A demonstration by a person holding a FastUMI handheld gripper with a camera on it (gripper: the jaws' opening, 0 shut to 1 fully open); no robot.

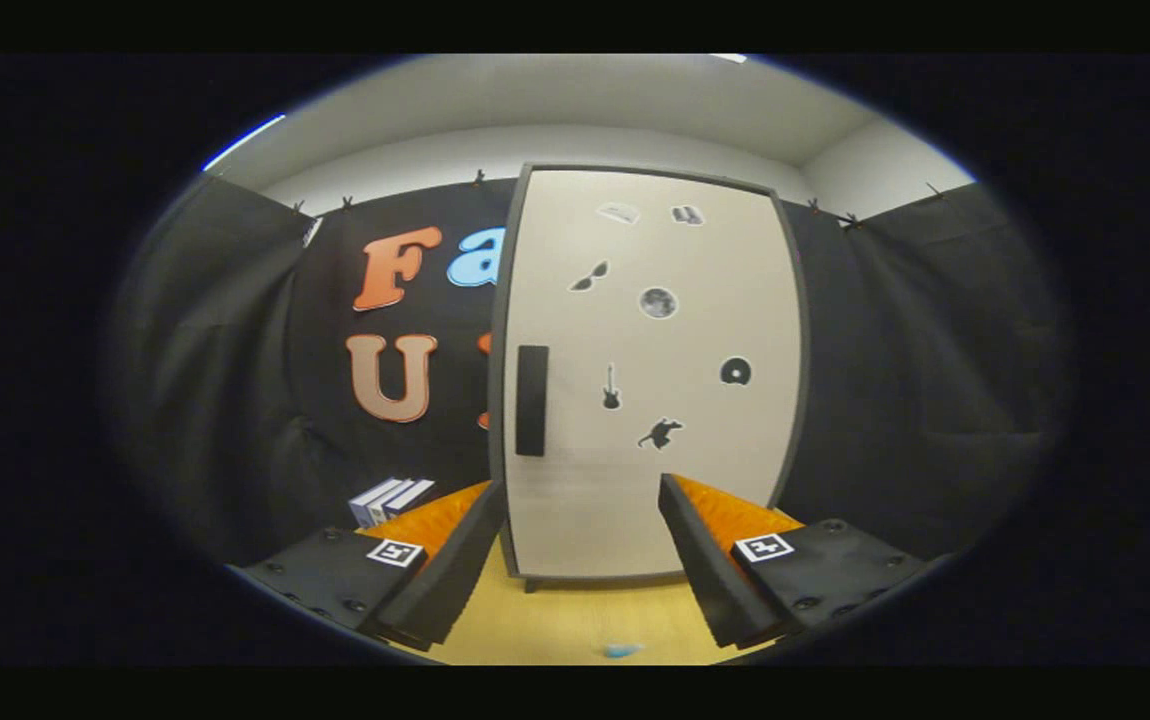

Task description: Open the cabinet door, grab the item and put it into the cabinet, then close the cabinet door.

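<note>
Off at about ten o'clock from the fingers, a small stack of boxes (390, 500), three as far as can be counted, is sitting on the wooden table (575, 620) just beyond the left finger; this is probably the item to be stowed, though that is a judgement. The gripper (580, 490) is hanging wide open, holding nothing, its two fingers framing the foot of the single cabinet door (650, 370), which is standing shut at twelve o'clock. The one dark handle (532, 400) is running upright, its long axis vertical, near the door's left edge, lying at roughly eleven o'clock and closer to the left finger than the right. Six small stickers are dotting the door panel. A small blue mark (622, 651) is lying on the table between the fingers, at six o'clock.
</note>
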